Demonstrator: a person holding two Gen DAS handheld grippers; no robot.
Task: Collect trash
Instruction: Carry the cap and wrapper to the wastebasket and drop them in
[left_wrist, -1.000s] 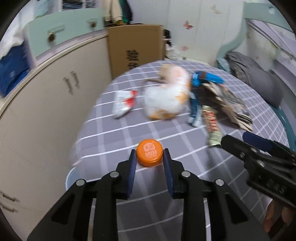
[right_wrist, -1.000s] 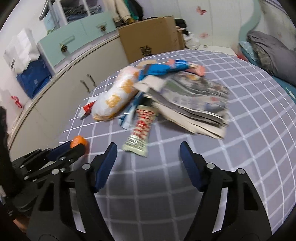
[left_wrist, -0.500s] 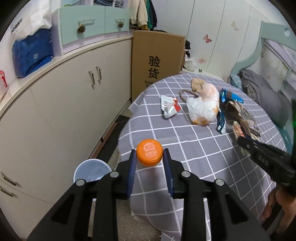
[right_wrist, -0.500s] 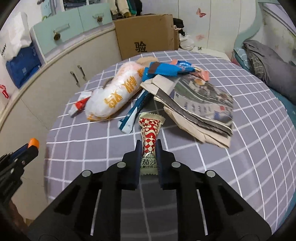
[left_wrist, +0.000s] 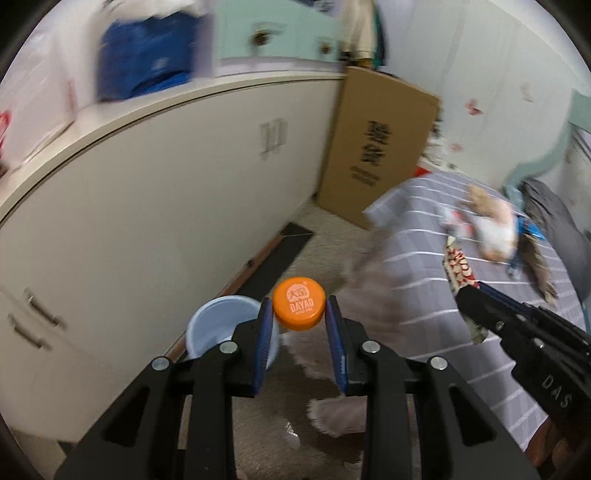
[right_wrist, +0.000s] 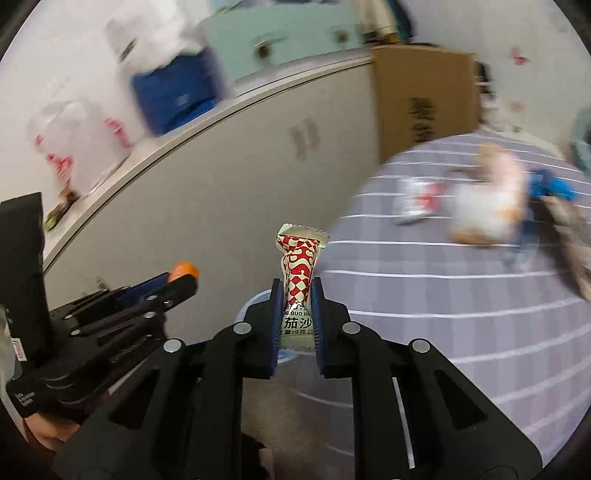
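Both grippers have swung off the checked tablecloth toward the pale blue bin on the floor beside the cream cabinets. Left gripper pinches an orange DAYAO bottle cap just right of the bin's rim; right gripper clamps a red-and-white checked candy wrapper upright, above the bin. Behind, a cardboard box stands by the cabinets, beyond the bin.
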